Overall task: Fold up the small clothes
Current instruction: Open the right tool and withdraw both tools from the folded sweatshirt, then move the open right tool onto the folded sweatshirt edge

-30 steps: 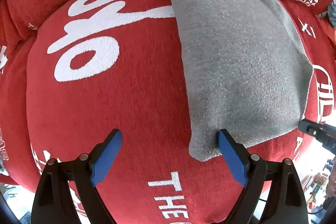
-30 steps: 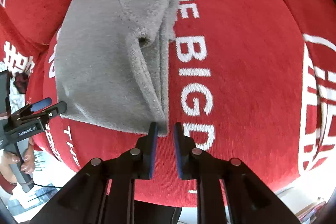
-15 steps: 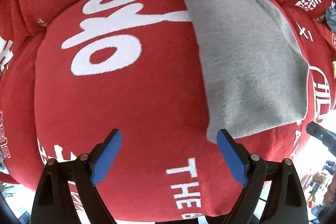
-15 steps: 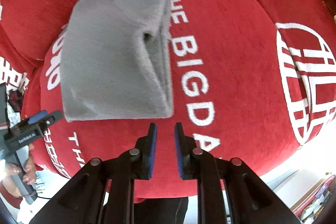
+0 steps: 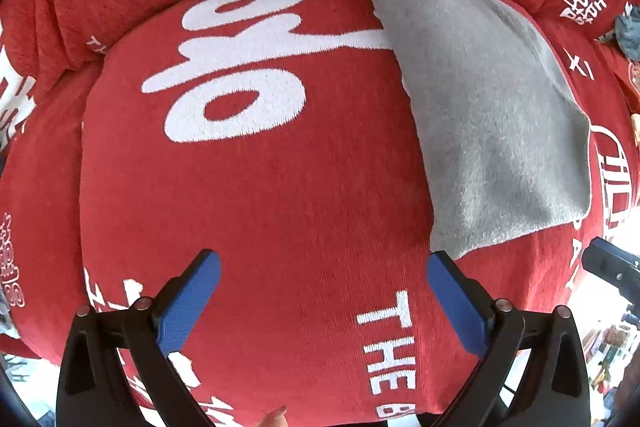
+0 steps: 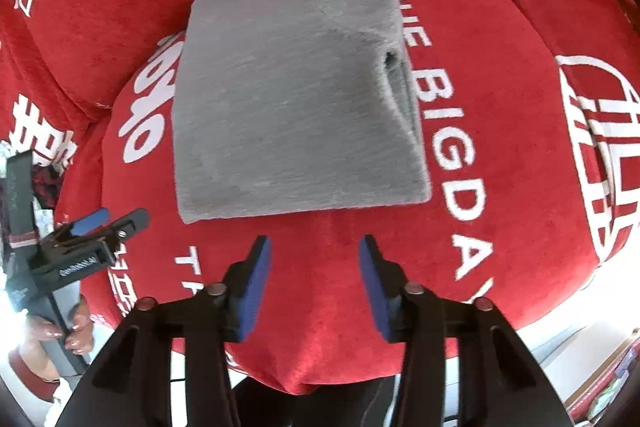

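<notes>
Right tongs (image 6: 315,257): half spread, just been opening, nothing between the blue pads, pointing steeply down.
Left tongs (image 5: 323,267): at full spread, widened a little just now, empty, pointing straight down over bare red fabric; seen again from the right wrist (image 6: 96,219), low at the left edge, gripped by a hand (image 6: 60,331).
Grey cloth (image 6: 296,99): folded into a rough square, lying flat just beyond the right tongs, clear of both pads; beyond and right of the left tongs (image 5: 492,115), nearest corner close to the right pad.
Red cushion (image 5: 260,195): under the cloth, white lettering across it.
</notes>
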